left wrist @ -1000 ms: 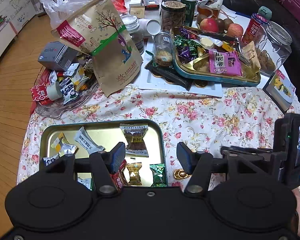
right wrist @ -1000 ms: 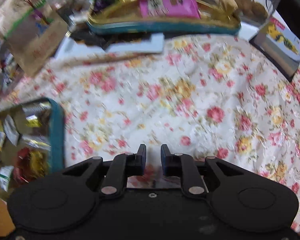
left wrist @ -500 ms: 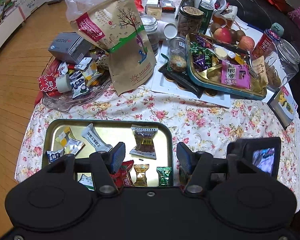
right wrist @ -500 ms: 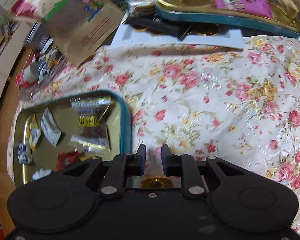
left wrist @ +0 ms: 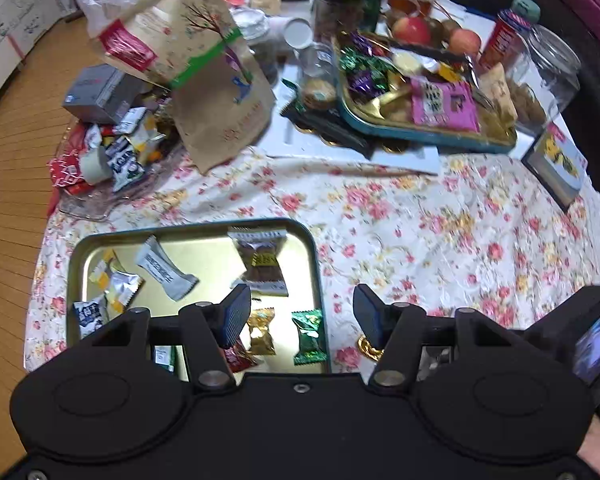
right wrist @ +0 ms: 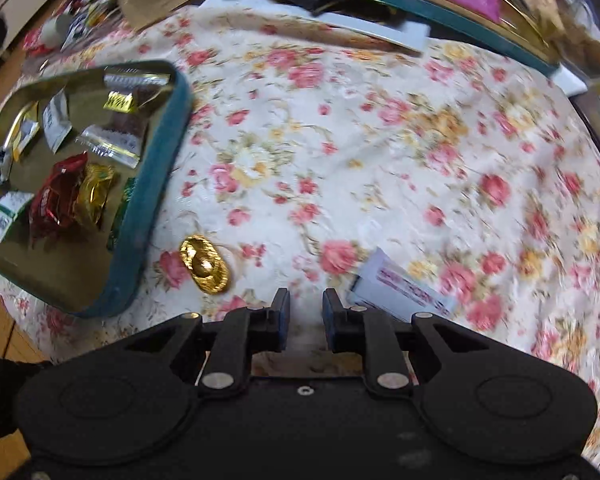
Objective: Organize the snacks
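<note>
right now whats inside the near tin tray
The near tin tray holds wrapped snacks, among them a brown pack, a gold candy and a green candy. The left gripper hides its near edge.

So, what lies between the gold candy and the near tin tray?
Nothing: only bare flowered cloth separates the gold candy from the tin tray wall. The right wrist view shows this clearly.

Honestly nothing here reads cleanly. The flat pink snack packet (left wrist: pixel 444 106) in the teal-rimmed gold tray (left wrist: pixel 420 136) near the desk's far edge has big dark characters, too blurry to make out. Same for the print on the brown kraft paper pouch (left wrist: pixel 204 72).
</note>
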Tool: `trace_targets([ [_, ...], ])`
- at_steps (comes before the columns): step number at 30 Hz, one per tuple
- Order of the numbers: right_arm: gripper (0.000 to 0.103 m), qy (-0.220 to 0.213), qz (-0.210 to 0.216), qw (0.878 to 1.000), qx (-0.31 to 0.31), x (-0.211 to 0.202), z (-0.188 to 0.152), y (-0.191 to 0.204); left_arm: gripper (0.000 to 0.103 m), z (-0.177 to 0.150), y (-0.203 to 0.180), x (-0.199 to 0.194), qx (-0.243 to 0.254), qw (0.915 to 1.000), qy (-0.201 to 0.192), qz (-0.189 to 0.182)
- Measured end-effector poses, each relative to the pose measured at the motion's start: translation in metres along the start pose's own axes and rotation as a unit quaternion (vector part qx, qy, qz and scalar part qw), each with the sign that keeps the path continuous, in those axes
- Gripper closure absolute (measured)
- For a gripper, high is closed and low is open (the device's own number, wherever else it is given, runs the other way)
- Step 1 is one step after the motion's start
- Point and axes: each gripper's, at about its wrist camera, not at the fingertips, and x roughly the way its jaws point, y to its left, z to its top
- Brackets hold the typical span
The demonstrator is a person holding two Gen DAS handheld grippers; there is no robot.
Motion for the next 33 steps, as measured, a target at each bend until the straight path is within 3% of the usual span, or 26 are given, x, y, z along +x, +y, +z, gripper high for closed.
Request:
trace_targets([
  [4,0.081,-0.086,0.017,0.993,0.075,-0.025,0.005,-0.027,0.041,-0.006,-0.006,0.008,0.005,0.9996,0.021,-0.018],
  [6,0.060,-0.134,0.004,0.987,0.094,-0.033,0.007,-0.038,0.041,-0.007,-0.007,0.014,-0.001,0.9989,0.036,-0.031],
  [7,0.056,-0.142,0.001,0.985,0.093,-0.034,0.011,-0.043,0.041,-0.008,-0.007,0.017,-0.005,0.9984,0.043,-0.037],
  [11,0.057,-0.095,0.004,0.992,0.079,-0.030,0.025,-0.057,0.041,-0.015,-0.015,0.030,-0.010,0.9949,0.074,-0.067],
  [17,0.057,-0.064,-0.010,0.994,0.093,-0.030,0.021,-0.065,0.042,-0.031,-0.032,0.061,-0.026,0.9801,0.145,-0.132],
  [21,0.057,-0.032,-0.018,0.992,0.118,-0.033,0.022,-0.071,0.042,-0.036,-0.041,0.071,-0.043,0.9825,0.136,-0.120],
  [24,0.057,-0.035,-0.023,0.991,0.126,-0.046,0.025,-0.070,0.044,-0.038,-0.044,0.077,-0.054,0.9863,0.121,-0.099],
  [33,0.057,-0.125,0.010,0.985,0.120,-0.109,0.040,-0.057,0.047,-0.051,-0.058,0.091,-0.023,0.9930,0.096,-0.065],
])
